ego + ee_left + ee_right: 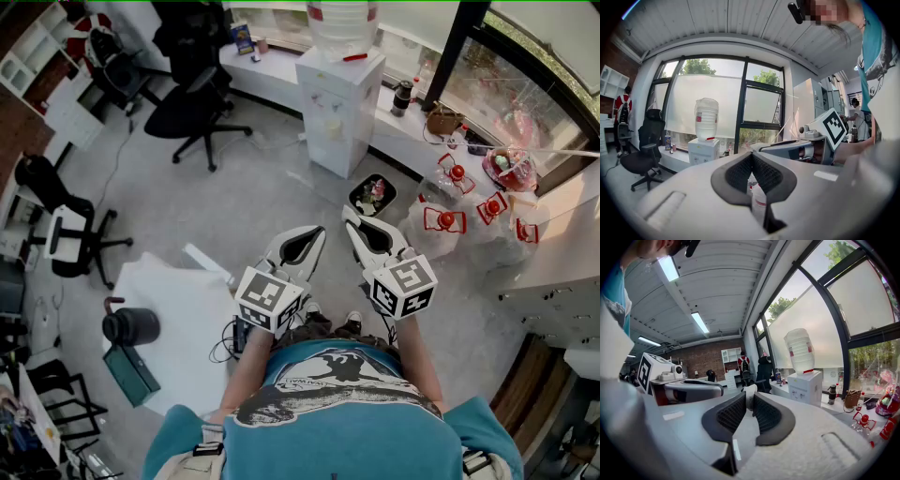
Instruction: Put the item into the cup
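– Two tools, held up side by side in front of my chest. My left tool (751, 154) is closed, its pad tips pressed together with nothing between them.

– And the right one?

– My right tool (750, 398) is clamped on a small white item (749, 391), which pokes out just past the pad tips. What kind of thing it is, I can't tell.

– Any writing on the tools?

– Each carries a cube of black-and-white square markers, the left cube (270, 298) and the right cube (401, 286). Patterns only, nothing I could read as words.

– Where's the cup?

– Down to my left, on the white table (192, 323): a dark cup (131, 326) with a handle, standing just beside a teal box (131, 373). It is well apart from both tools and from the item.

– And further out?

– Ahead stands a white water dispenser (339, 103) with a clear jug (799, 351) upside down on top. The jug wears red label bands, but their print is too small to read. By the window to my right, clear bottles (448, 220) with red caps crowd together. Black office chairs (192, 103) stand off to the left.
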A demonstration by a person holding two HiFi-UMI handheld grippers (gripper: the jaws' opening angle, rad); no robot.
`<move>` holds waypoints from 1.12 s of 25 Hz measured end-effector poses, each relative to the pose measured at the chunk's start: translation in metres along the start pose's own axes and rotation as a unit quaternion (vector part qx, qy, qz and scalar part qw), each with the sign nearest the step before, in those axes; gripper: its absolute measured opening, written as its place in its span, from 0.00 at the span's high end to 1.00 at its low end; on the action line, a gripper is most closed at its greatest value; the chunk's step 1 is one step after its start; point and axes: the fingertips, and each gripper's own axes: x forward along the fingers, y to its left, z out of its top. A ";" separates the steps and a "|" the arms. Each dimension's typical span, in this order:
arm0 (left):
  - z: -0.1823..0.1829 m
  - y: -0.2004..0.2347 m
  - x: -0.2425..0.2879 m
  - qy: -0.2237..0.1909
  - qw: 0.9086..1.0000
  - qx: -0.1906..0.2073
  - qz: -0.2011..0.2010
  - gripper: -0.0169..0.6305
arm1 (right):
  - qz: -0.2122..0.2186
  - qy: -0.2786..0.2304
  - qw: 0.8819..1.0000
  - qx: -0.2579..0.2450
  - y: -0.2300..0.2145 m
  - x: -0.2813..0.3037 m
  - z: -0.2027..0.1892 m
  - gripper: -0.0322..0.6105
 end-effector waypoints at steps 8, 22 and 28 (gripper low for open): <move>-0.006 0.003 -0.004 0.004 1.000 -0.001 -0.004 0.95 | -0.009 -0.010 1.000 0.010 0.002 0.003 -0.003 0.87; -0.010 0.039 -0.023 0.000 1.000 -0.005 -0.001 0.95 | -0.010 0.003 1.000 0.012 0.023 0.037 -0.009 0.87; -0.016 0.056 -0.037 0.004 1.000 -0.014 -0.009 0.95 | -0.023 0.014 0.999 0.019 0.036 0.049 -0.017 0.87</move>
